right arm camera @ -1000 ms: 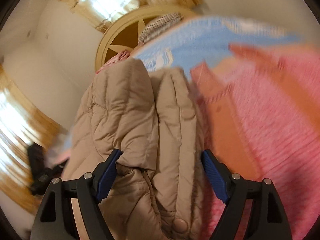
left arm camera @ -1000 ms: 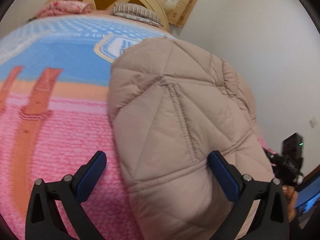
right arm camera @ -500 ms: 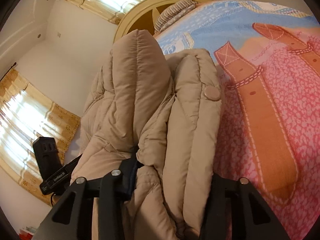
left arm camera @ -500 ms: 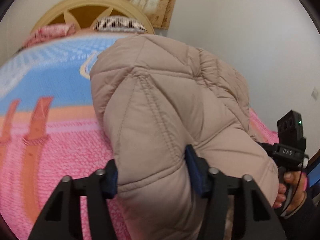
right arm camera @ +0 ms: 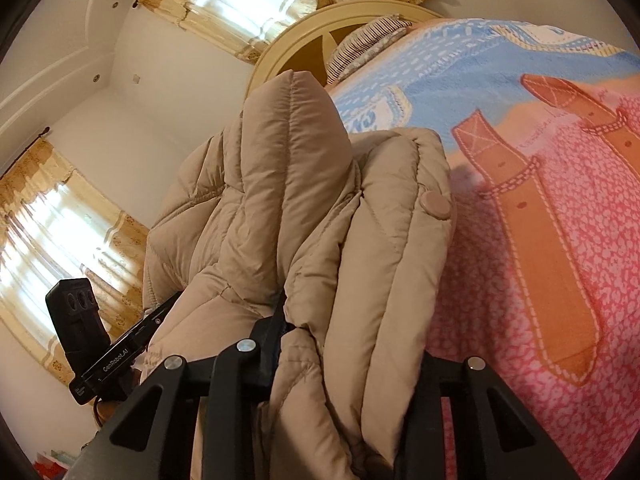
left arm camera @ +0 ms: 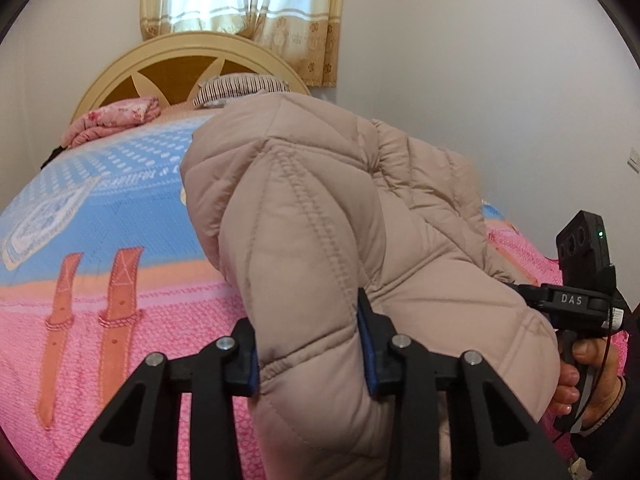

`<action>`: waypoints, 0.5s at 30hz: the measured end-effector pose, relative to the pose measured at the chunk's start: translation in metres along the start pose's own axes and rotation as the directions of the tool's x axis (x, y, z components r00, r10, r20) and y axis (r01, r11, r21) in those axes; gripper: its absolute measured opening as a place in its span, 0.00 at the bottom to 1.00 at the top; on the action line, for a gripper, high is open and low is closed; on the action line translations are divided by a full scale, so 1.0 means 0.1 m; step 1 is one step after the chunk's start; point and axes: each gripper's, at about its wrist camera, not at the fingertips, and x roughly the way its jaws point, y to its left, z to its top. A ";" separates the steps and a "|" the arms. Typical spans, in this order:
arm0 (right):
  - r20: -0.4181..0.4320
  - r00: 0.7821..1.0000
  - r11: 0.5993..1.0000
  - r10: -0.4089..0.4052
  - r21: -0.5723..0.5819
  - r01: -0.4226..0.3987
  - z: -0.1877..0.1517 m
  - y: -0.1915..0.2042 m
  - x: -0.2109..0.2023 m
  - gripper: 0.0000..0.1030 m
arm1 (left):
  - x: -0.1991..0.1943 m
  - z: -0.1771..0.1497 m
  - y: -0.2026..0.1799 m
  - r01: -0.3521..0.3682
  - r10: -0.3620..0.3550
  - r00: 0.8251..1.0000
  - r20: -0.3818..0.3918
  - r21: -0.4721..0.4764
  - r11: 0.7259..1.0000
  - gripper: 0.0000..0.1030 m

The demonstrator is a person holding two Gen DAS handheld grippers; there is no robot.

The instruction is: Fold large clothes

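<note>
From the left wrist view, open bedspread (left arm camera: 120, 240) runs from nine to eleven o'clock. The puffy beige jacket (left arm camera: 320, 220) fills twelve to five. Headboard (left arm camera: 180, 64), striped pillow (left arm camera: 240, 88) and folded pink quilt (left arm camera: 116, 118) line the far end (eleven o'clock). At three stands the right gripper (left arm camera: 576, 300).

I see a bed (left arm camera: 100, 308) with a cream, arched headboard (left arm camera: 188, 52). It is covered by a blanket (left arm camera: 120, 216) with a blue upper zone, a pink lower zone and orange strap motifs. At the head end lie a folded pink floral quilt (left arm camera: 116, 118) and a striped pillow (left arm camera: 240, 86). A beige quilted jacket (left arm camera: 320, 216) rises above the blanket; I cannot tell whether its far end touches it.
</note>
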 end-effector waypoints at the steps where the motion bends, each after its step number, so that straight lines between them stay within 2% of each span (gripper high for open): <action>1: 0.003 1.000 1.000 0.009 -0.002 -0.009 0.01 0.02 0.01 0.29 | -0.01 0.01 0.02 -0.003 0.003 1.000 0.005 0.003 1.000 0.36; 7: -0.005 0.998 0.998 0.058 -0.019 -0.058 0.07 0.23 0.17 0.29 | -0.17 0.09 0.21 -0.043 0.043 0.998 0.044 0.012 0.999 0.34; 15: -0.045 0.992 0.990 0.118 -0.067 -0.121 0.13 0.65 0.55 0.29 | -0.43 0.11 0.58 -0.110 0.112 0.990 0.083 -0.026 0.994 0.34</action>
